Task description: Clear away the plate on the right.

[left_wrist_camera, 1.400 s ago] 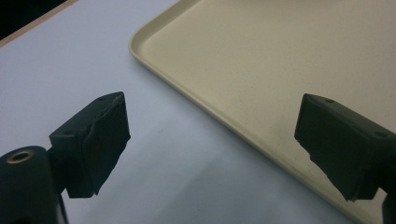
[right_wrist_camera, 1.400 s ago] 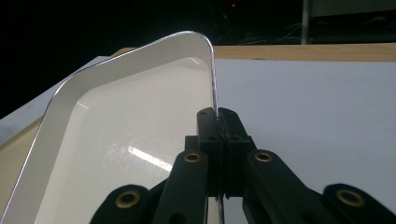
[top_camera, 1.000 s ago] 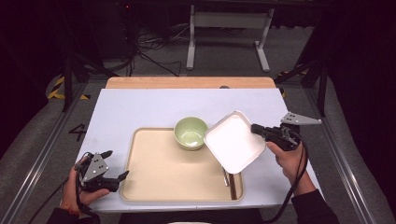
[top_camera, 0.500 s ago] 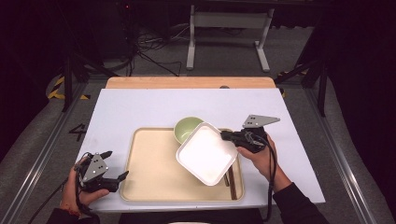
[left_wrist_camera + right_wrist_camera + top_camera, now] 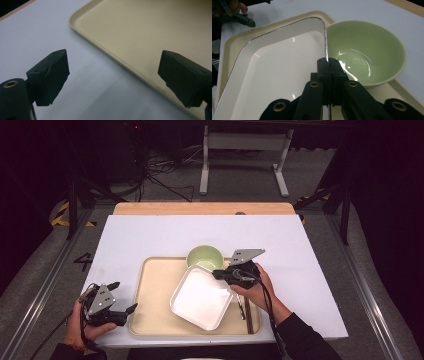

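Observation:
A white square dish lies over the beige tray, its far corner beside the green bowl. My right gripper is shut on the dish's right rim. Off the tray's left edge, my left gripper is held open over the white table top, with nothing between its jaws. The tray's rim runs between the two jaws in the left gripper view.
Brown chopsticks lie along the tray's right side, partly under the person's hand. The white table top stretches bare behind the tray. A wooden strip borders its far edge. Metal stand legs are on the floor beyond.
My right gripper has carried the white dish leftward and down from the tray's right edge onto the tray, beside the bowl. The left gripper has stayed put.

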Motion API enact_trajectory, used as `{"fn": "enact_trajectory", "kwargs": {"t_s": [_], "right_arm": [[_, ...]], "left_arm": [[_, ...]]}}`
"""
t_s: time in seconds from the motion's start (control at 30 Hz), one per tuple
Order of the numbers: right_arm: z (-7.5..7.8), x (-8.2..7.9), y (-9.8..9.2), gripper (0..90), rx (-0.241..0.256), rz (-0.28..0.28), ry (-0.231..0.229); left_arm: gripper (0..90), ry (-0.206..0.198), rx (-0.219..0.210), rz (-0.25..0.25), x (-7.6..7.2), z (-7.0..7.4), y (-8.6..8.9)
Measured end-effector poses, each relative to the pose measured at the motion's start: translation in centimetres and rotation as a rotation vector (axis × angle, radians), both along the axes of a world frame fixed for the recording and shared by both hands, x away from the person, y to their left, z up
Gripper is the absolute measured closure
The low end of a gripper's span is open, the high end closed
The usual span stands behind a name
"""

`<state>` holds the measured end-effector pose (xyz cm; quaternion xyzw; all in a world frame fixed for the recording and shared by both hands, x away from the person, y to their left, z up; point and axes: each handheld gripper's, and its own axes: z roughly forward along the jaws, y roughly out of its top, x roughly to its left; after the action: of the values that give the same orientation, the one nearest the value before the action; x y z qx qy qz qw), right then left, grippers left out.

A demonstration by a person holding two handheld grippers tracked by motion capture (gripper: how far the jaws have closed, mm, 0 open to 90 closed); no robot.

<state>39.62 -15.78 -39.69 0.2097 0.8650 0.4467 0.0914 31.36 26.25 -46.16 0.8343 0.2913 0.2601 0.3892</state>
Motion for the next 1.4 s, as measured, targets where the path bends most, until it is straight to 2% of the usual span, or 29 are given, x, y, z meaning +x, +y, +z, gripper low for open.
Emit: {"fn": "enact_trajectory", "kwargs": {"t_s": [0.37, 0.53, 0.73, 0.9, 1.0, 1.1, 1.27, 1.4], "right_arm": [[-0.7, 0.0, 2.5, 89.7, -0.074, 0.058, -0.035], [-1.1, 0.4, 3.1, 89.6, -0.060, 0.066, -0.017], [-1.0, 0.3, 3.8, 88.7, -0.059, 0.074, -0.037], [-0.9, 0.0, 4.2, 81.4, -0.055, 0.086, -0.054], [-0.8, 0.0, 4.0, 78.7, -0.036, 0.073, -0.056], [-0.6, 0.0, 3.8, 79.9, -0.024, 0.071, -0.067], [-0.6, -0.4, 3.6, 79.8, -0.027, 0.077, -0.065], [-0.6, -0.8, 2.8, 81.1, -0.039, 0.080, -0.065]], "left_arm": [[11.0, 0.004, -0.001, -0.005, 0.0, 0.0, 0.0], [11.0, 0.005, 0.001, -0.005, 0.1, -0.1, 0.0], [10.9, 0.006, 0.005, -0.004, 0.1, -0.1, 0.0], [10.9, 0.006, 0.005, -0.005, 0.1, -0.1, 0.0], [10.9, 0.007, 0.005, -0.006, 0.1, -0.1, 0.0], [10.9, 0.007, 0.006, -0.006, 0.1, -0.1, 0.0], [10.9, 0.008, 0.003, -0.003, 0.1, -0.1, 0.0], [10.9, 0.010, 0.004, -0.002, 0.1, -0.1, 0.0]]}}
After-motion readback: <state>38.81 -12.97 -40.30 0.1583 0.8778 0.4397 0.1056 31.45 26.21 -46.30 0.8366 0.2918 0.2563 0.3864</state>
